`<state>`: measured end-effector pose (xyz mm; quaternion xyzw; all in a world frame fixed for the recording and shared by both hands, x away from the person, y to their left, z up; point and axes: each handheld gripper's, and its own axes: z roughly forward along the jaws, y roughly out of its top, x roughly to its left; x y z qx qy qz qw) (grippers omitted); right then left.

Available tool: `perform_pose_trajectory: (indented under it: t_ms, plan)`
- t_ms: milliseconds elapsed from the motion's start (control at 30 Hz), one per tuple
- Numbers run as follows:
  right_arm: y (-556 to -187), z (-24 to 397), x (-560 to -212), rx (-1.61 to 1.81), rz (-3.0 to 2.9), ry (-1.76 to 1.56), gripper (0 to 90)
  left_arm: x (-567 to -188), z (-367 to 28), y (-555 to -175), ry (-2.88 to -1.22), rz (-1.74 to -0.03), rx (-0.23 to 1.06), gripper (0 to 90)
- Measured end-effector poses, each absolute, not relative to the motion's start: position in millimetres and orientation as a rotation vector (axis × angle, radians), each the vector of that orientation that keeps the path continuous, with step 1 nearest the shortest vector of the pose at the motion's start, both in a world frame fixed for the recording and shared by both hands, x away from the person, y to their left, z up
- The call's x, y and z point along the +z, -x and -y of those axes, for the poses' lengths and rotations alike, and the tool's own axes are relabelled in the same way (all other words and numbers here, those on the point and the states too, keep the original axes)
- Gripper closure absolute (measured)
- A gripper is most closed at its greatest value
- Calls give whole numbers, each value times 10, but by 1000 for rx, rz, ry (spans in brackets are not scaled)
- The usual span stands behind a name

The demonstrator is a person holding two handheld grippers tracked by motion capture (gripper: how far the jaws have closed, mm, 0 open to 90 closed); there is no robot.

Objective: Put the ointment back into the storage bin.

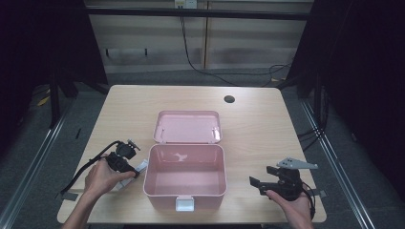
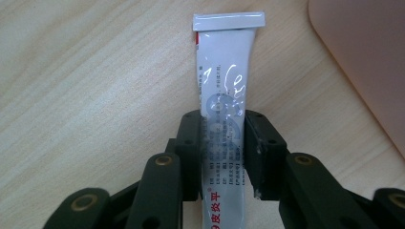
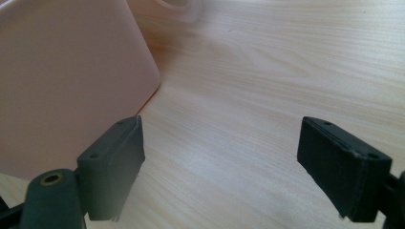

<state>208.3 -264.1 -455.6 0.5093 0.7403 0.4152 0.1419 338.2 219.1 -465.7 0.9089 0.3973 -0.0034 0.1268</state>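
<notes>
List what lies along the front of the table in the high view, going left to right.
Left gripper shut on the tube → pink box, open, lid back → right gripper, open.

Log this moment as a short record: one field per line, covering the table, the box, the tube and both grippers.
surface: light wooden table with a round hole near its far edge
box: pink box, open, lid tipped back, white latch at the near side, inside looks empty
tube: white tube with red print, flat crimped end pointing away from the gripper, left of the box
left gripper: left gripper, jaws closed on the tube's sides
right gripper: right gripper, jaws wide apart, nothing between them, right of the box
</notes>
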Motion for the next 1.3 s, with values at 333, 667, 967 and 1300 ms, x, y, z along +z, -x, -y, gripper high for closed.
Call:
perform_pose_trajectory:
  t_ms: [333,667,967,1300]
  plan:
    - [-2089,2641,-4562,1195,-2144,-1474,159,-4650,-2154,-3373,-2697,-1109,10,706]
    - [-2096,2642,-4566,1197,-2144,-1482,159,-4612,-2232,-3389,-2712,-1137,2,709]
    - [-2095,2641,-4565,1196,-2147,-1483,159,-4492,-2323,-3343,-2723,-1093,-46,708]
    - [-2098,2644,-4567,1198,-2148,-1487,158,-4386,-2348,-3272,-2765,-1034,-96,708]
